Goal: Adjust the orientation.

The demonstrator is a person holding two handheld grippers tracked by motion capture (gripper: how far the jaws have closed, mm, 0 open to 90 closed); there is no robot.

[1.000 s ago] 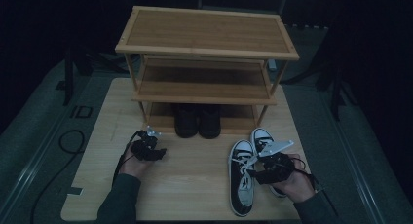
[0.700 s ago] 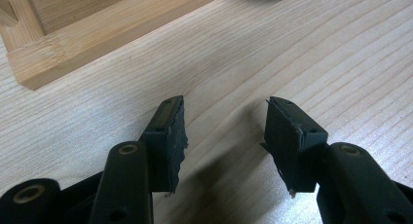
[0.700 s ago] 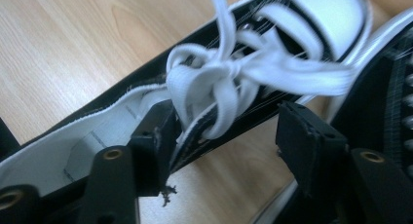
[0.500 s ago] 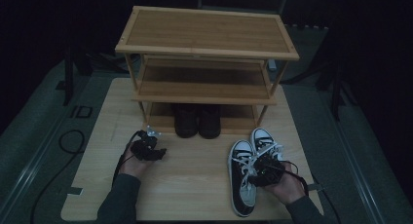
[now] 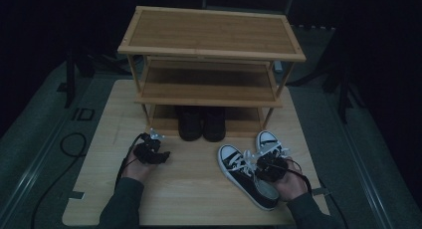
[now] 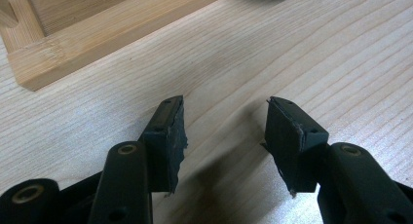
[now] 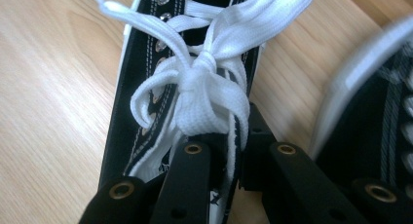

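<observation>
Two black-and-white lace-up sneakers lie on the wooden board at the front right. My right gripper (image 5: 267, 165) is down on the nearer sneaker (image 5: 234, 157). In the right gripper view its jaws have just been closing and now pinch the upper edge of that sneaker (image 7: 141, 87) just under the white bow (image 7: 204, 83), so the right gripper (image 7: 234, 134) is shut on it. The second sneaker (image 5: 267, 139) lies close beside it, toward the rack. At the front left, my left gripper (image 6: 224, 131) hovers open over bare board, nothing between its fingers.
A three-shelf bamboo shoe rack (image 5: 209, 35) stands at the back of the board (image 5: 199, 199). A pair of black boots (image 5: 201, 123) stands on its bottom shelf. The rack's base rail (image 6: 97, 34) lies just ahead of my left gripper (image 5: 151, 147). Dark floor surrounds the board.
My right gripper has dropped onto the nearer sneaker and its jaws have closed on the upper by the laces. The left hand has stayed where it was.
</observation>
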